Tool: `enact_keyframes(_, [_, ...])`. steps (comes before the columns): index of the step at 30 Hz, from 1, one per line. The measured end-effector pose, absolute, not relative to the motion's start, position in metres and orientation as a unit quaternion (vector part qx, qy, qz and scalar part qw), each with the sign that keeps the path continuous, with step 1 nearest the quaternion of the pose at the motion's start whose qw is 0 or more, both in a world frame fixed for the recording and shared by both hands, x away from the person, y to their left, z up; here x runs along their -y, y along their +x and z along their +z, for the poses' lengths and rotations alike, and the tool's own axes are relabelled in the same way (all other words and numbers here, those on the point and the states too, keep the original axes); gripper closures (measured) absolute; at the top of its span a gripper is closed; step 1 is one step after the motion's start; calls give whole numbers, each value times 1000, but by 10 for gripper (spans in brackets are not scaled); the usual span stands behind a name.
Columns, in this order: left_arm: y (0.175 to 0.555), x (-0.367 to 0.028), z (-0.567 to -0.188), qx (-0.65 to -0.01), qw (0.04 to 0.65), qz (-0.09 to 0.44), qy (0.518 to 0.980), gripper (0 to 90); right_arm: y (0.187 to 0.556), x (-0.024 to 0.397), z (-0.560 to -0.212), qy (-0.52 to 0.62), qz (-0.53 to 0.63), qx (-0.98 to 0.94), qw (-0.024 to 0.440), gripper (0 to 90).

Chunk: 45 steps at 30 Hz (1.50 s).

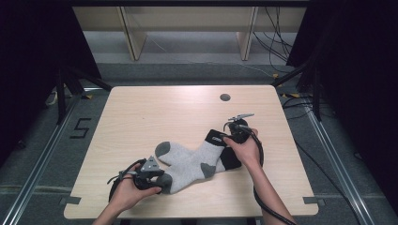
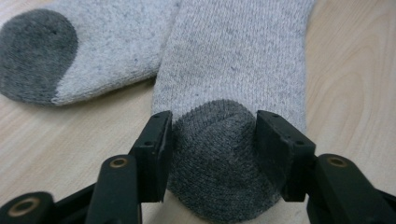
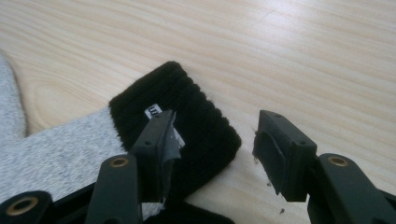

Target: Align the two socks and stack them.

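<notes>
**Socks on tabletop, left clamped on a toe, right apart at a cuff**

We have two grey socks lying crossed near the front middle of the light wood tabletop [image 1: 141,112]. Both have dark grey toes and heels and black cuffs

Lower sock [image 1: 190,171]: runs from its dark toe at front left up to a black cuff at right. Our left hand-held gripper [image 1: 162,183] sits at that toe. In the left gripper view the dark grey toe [image 2: 219,158] is bunched up between the two black jaws, both pads pressing into the knit, so we read it as clamped on the toe. Toe cap is humped, rest of the sock lies flat on the wood beyond it

Upper sock [image 1: 180,152]: its toe [image 1: 163,149] points left, just beyond the left hand-held gripper, not touched by it. Same toe shows top left in the left gripper view. Its black cuff [image 1: 217,138] ends at the right, with a small white label on it

Our right hand-held gripper [image 1: 230,138] is at that cuff end, hand [image 1: 246,150] over the other black cuff. In the right gripper view the jaws stand apart: left jaw lies over the ribbed black cuff [image 3: 187,121] near the label, right jaw over bare wood just past the cuff edge. Nothing pinched between them. Left pad has loose grey tape peeling off

Round dark hole [image 1: 225,97] in the tabletop near the far edge, well apart from the socks
</notes>
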<state>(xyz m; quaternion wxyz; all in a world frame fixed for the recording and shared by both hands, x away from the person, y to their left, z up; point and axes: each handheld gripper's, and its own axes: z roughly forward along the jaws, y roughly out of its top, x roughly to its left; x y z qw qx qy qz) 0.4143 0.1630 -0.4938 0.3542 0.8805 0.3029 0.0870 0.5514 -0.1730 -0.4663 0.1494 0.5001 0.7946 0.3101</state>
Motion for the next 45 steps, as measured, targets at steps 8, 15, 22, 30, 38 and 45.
enact_keyframes(8, [417, -165, -495, -300, 350, 84, 884, 625, 558, 167, -478, 495, 288, -807, 142, 626])
enact_keyframes(15, [412, -162, -496, -295, 351, 105, 882, 774, 558, 164, -477, 475, 274, -823, 151, 750])
enact_keyframes(22, [411, -164, -493, -308, 358, 100, 876, 793, 556, 163, -472, 470, 276, -823, 161, 783])
enact_keyframes(30, [412, -173, -478, -322, 391, 95, 857, 793, 550, 166, -455, 464, 296, -816, 177, 784])
enact_keyframes(38, [417, -184, -462, -319, 400, 114, 852, 793, 542, 169, -441, 467, 312, -808, 181, 783])
enact_keyframes(45, [423, -190, -453, -321, 404, 119, 848, 791, 535, 171, -431, 470, 329, -798, 187, 783])
